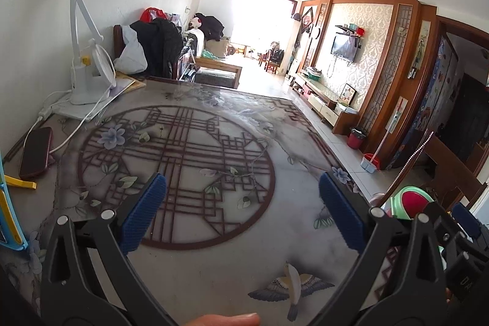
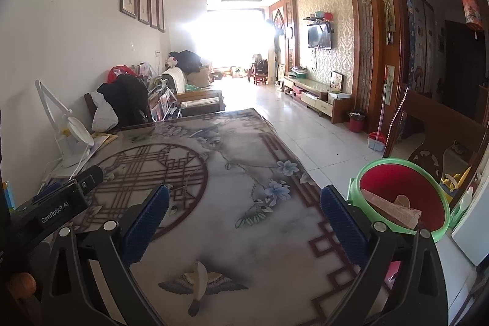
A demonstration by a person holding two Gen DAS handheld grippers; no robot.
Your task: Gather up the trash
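Your left gripper point(image 1: 243, 200) and right gripper point(image 2: 244, 206) are both spread and empty; the green-rimmed trash bin point(image 2: 400, 197), lower right, waits within reach for scraps

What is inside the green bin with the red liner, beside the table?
In the right wrist view, the green bin holds a pinkish-brown folded paper or carton piece and a small tan scrap. The bin's bottom is hidden under them and behind the right gripper.

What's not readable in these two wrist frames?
- Bin contents: right view, crumpled scraps, type unclear; lower part behind the right gripper.
- Bin in the left view: mostly hidden by the right gripper's body.
- Far window: overexposed in both views.
- Phone: screen dark.
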